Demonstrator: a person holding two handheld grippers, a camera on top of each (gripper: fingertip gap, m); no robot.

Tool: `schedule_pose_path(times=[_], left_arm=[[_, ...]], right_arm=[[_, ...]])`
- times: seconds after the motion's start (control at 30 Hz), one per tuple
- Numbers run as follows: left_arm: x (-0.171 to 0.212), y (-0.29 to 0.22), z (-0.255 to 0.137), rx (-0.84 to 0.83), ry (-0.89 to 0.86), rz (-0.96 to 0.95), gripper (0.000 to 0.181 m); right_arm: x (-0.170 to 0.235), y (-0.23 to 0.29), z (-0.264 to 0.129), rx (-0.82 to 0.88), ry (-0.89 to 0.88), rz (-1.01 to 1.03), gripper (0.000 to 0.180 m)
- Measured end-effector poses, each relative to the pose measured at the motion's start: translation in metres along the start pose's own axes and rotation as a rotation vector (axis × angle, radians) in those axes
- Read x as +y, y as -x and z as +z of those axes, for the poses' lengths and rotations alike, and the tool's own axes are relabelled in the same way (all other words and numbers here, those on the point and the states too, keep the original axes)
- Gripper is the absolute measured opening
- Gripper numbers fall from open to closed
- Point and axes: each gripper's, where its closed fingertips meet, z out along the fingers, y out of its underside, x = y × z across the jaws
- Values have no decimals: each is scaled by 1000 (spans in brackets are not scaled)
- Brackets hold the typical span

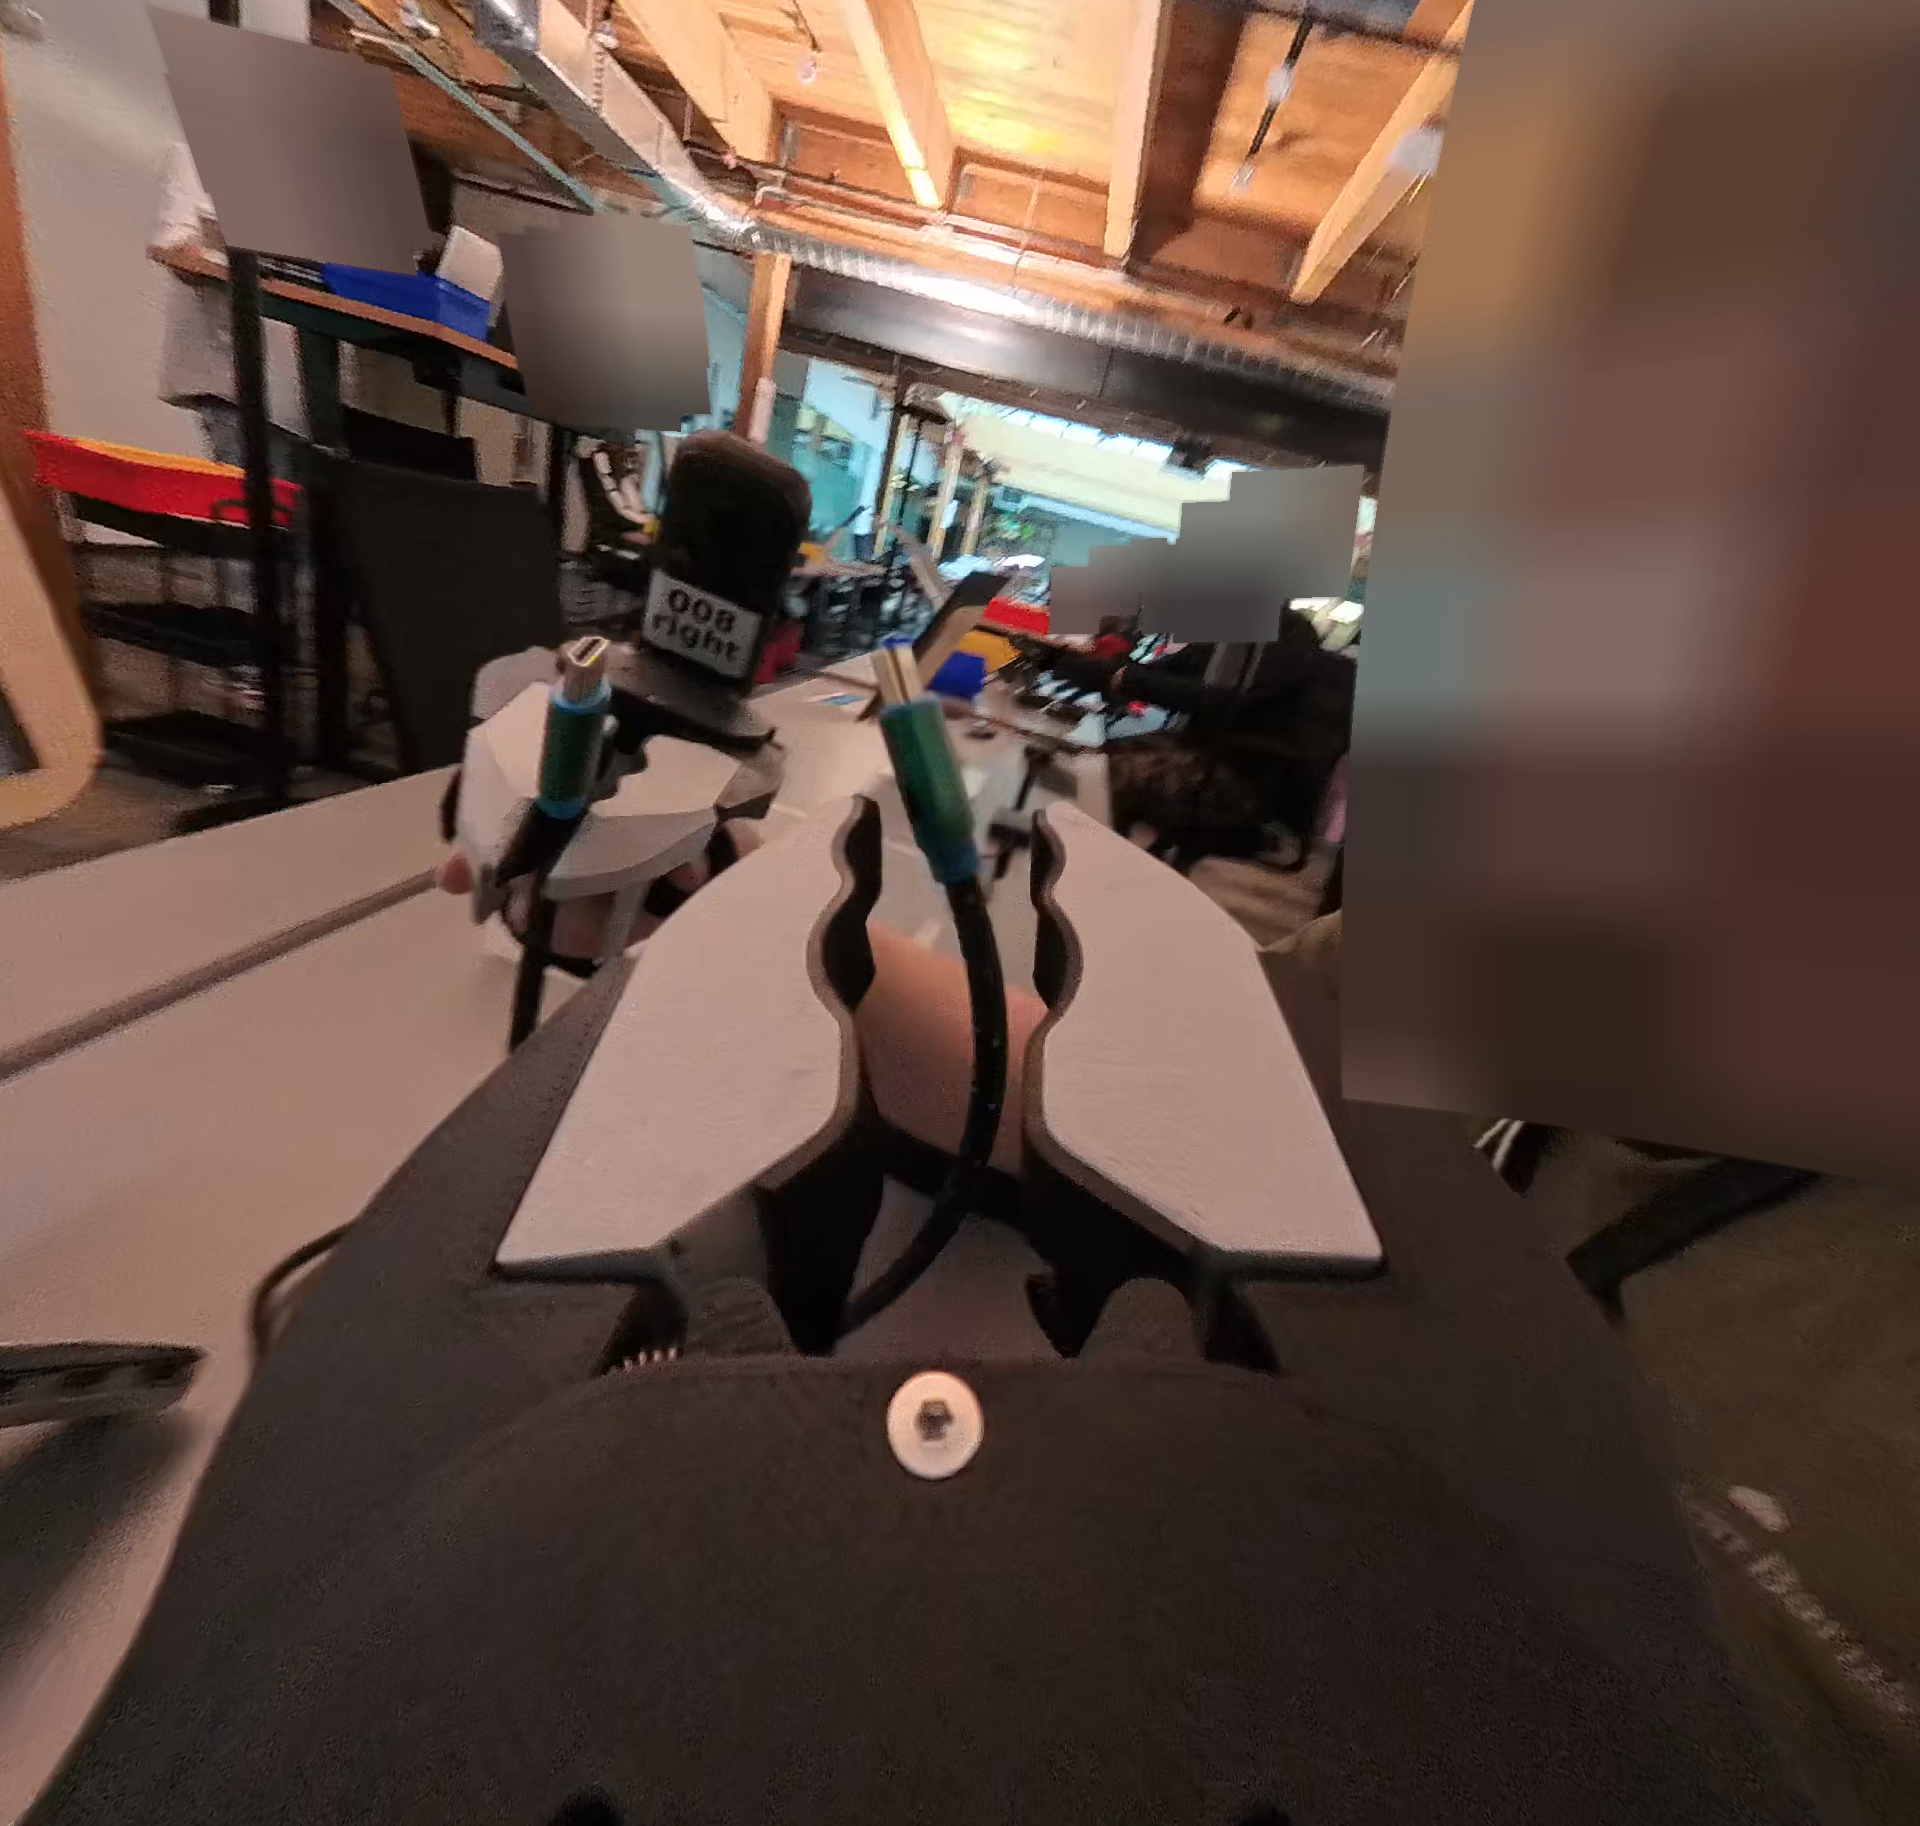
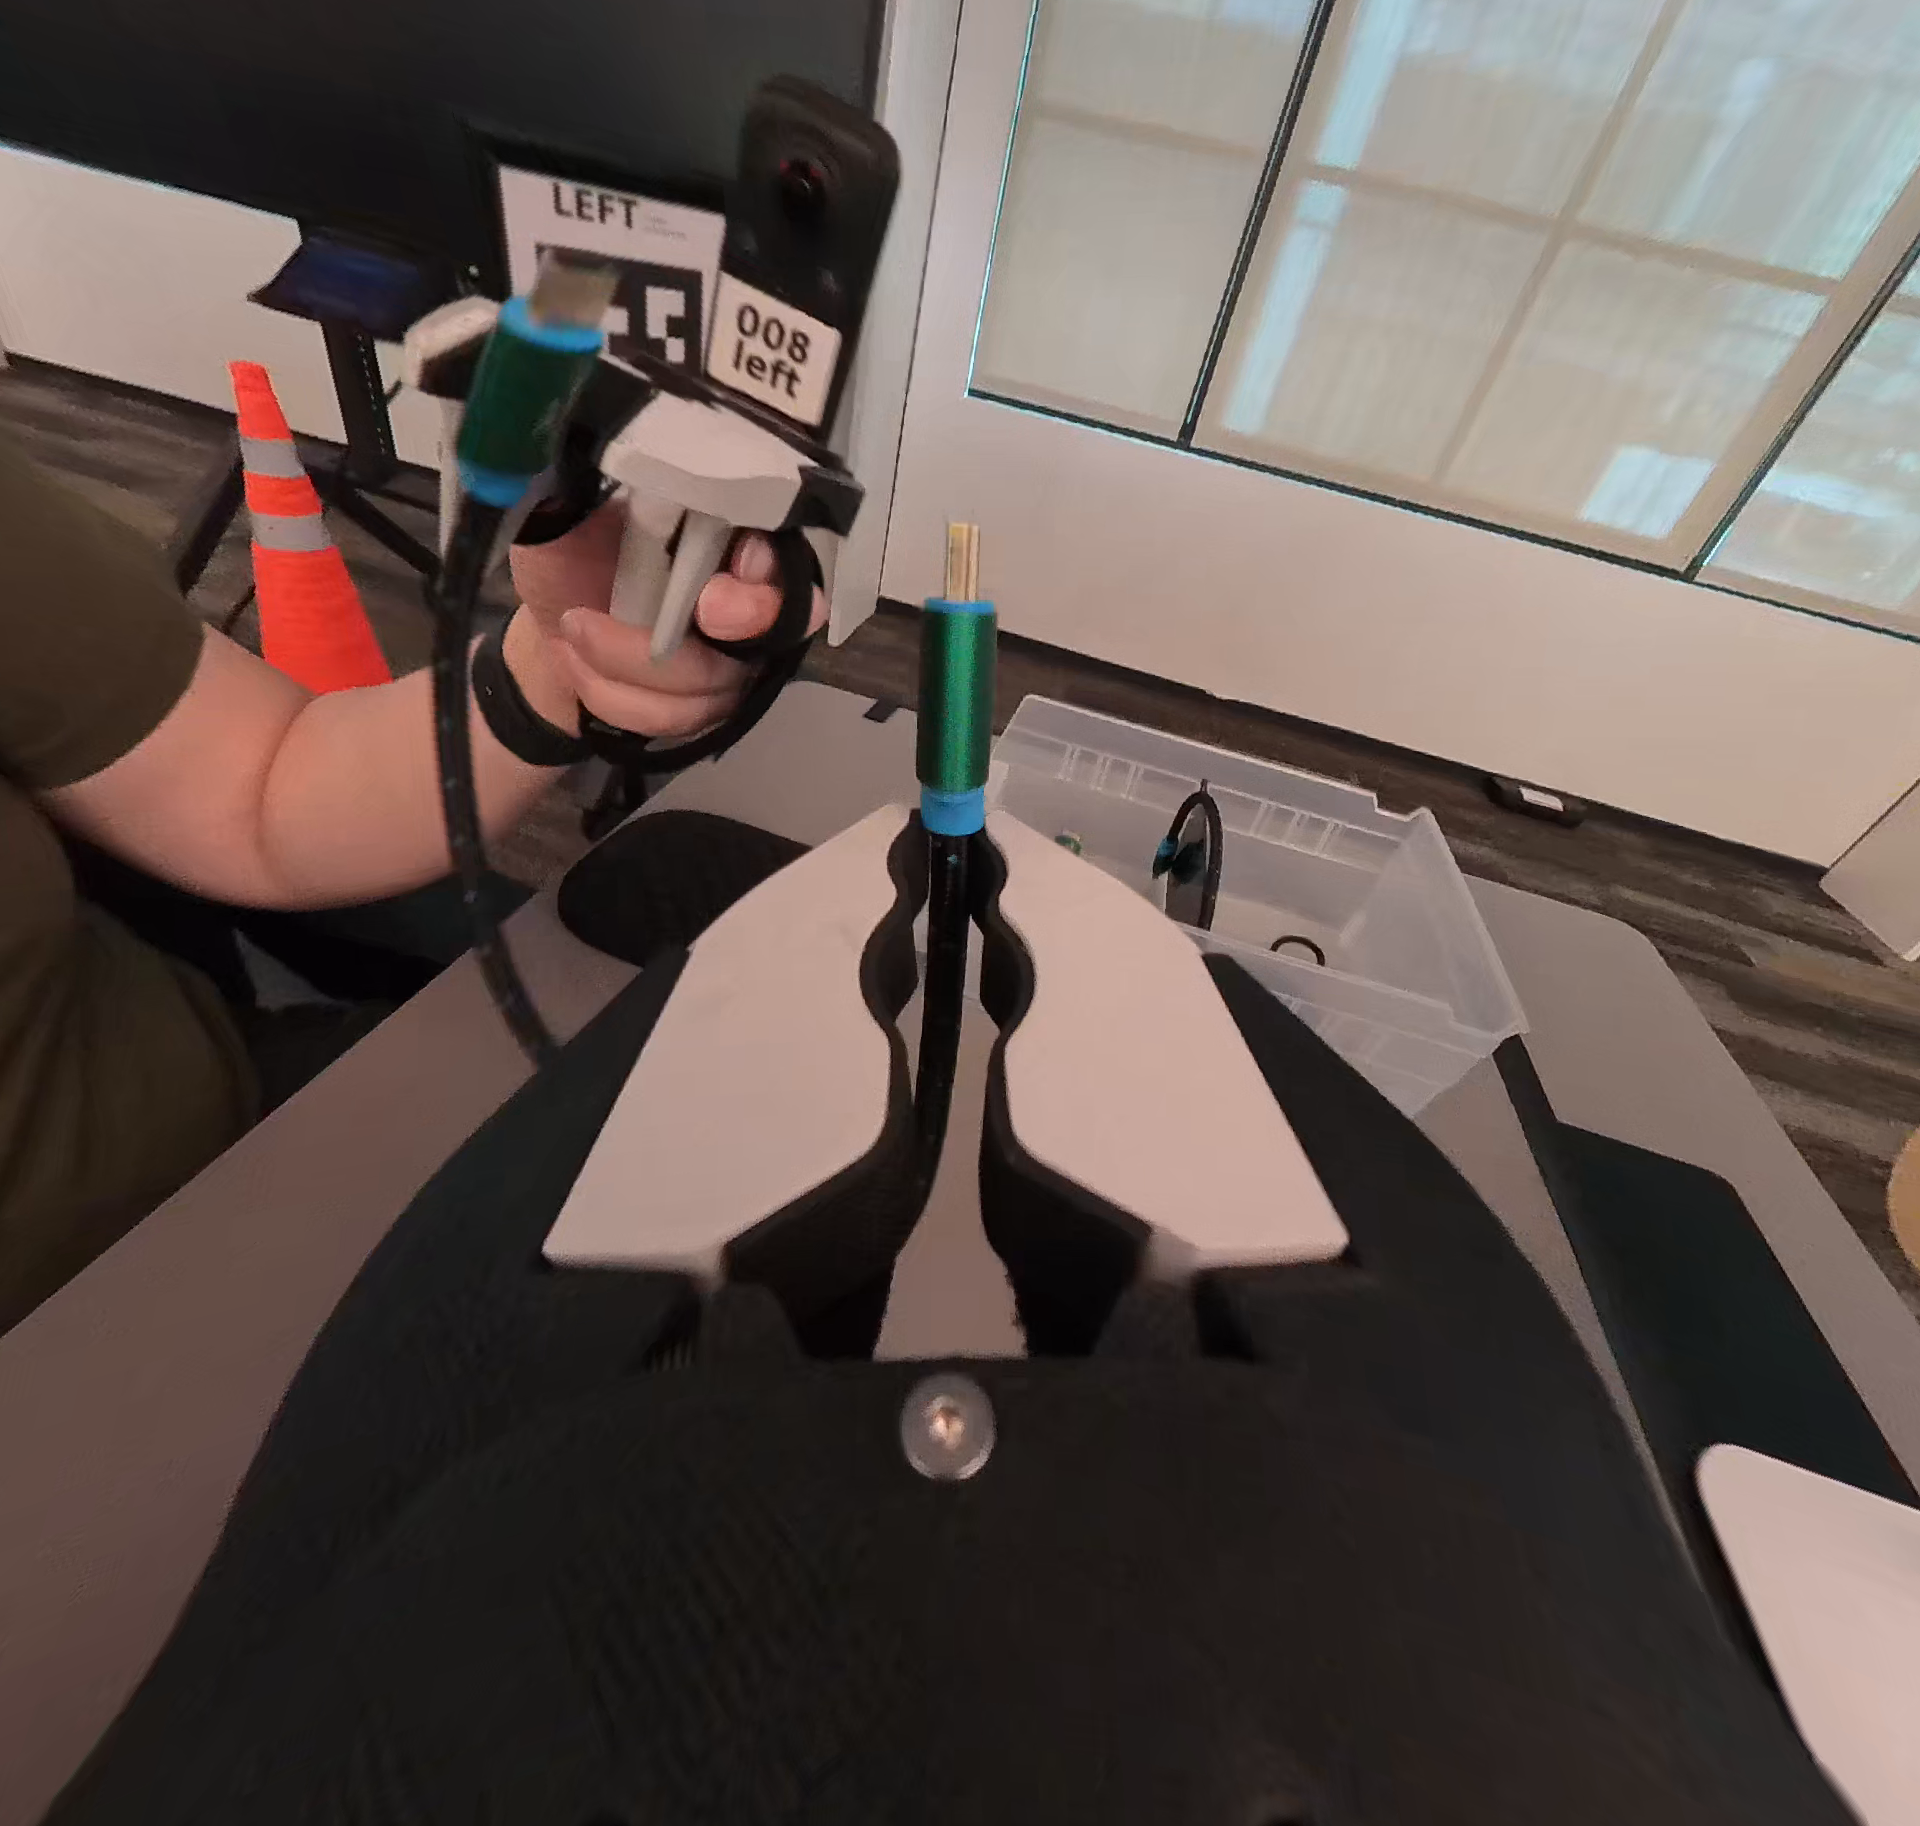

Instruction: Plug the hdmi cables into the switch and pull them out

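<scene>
In the left wrist view, a black braided HDMI cable with a green plug (image 1: 925, 779) stands up between my left gripper's (image 1: 954, 812) fingers. The jaws stand wider apart than the cable, which leans near the right finger. My right gripper (image 2: 948, 826) is shut on another cable end just below its green plug (image 2: 956, 696), gold tip up. Each gripper shows in the other view: the right gripper (image 1: 582, 789) with its plug (image 1: 575, 737), the left gripper (image 2: 582, 405) with its plug (image 2: 525, 394). Both are held above the grey table (image 2: 208, 1257). No switch is clearly in view.
A clear plastic bin (image 2: 1351, 924) holding more cables sits on the table ahead right. A black mat (image 2: 1683, 1257) lies at right, and a black chair (image 2: 665, 872) and an orange cone (image 2: 296, 571) stand beyond the table. A dark flat object (image 1: 83, 1381) lies at the left edge.
</scene>
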Motion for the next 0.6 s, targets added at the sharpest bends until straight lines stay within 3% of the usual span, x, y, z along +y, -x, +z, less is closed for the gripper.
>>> schedule_pose_path(times=[0.2, 0.4, 0.6], left_arm=[[4, 2, -9, -98, 46, 91, 34], [-9, 16, -25, -142, -5, 97, 32], [-12, 14, -23, -136, -13, 88, 33]], right_arm=[[-6, 4, -14, 24, 67, -44, 7], [-15, 18, -17, -55, 42, -31, 7], [-14, 9, -16, 29, 66, -92, 7]])
